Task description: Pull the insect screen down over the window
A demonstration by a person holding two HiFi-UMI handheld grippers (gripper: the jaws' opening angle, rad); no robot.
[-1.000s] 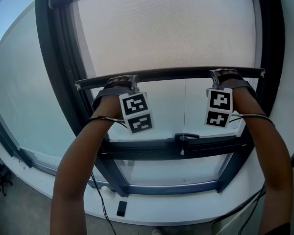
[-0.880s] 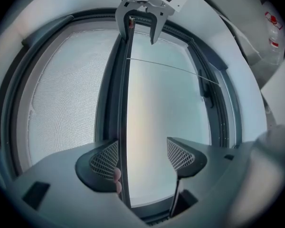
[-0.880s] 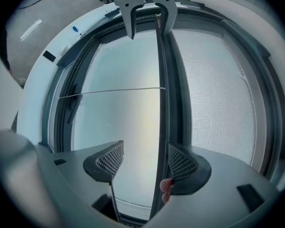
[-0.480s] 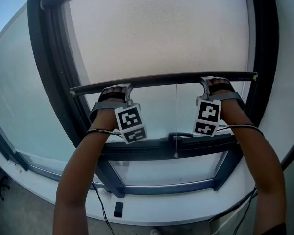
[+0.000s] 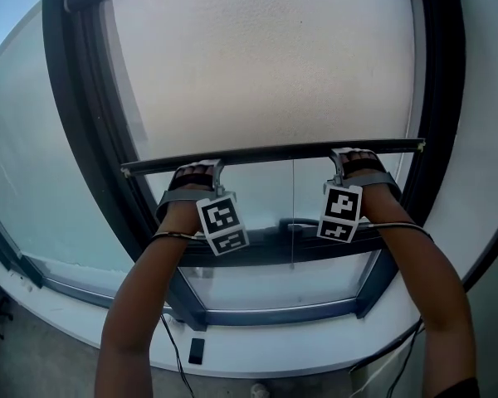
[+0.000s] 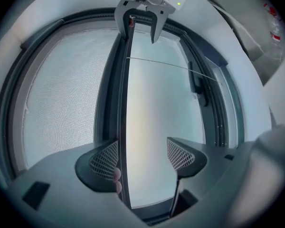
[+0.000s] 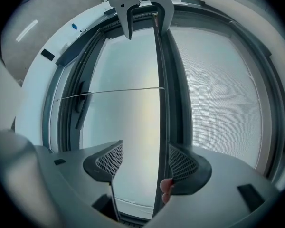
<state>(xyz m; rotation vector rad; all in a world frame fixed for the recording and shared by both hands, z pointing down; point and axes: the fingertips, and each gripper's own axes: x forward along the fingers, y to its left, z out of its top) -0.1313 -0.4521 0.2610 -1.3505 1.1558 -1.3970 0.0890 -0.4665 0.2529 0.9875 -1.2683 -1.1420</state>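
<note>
One insect screen [image 5: 266, 65]: covers the window [image 5: 257, 191] top; bottom bar [image 5: 274, 151] at mid-pane.
Left tool [image 6: 143, 157]: jaws wide, bar along one pad; only its own view shows this.
Right tool [image 7: 146, 161]: likewise wide, bar against one pad.
Change: bar sits lower than a second ago, nearer the handle [image 5: 303, 225].

Top of insect screen [image 5: 266, 65] past upper edge

Spread left gripper [image 6: 143, 156] astride screen bar [image 6: 125, 103]
</note>
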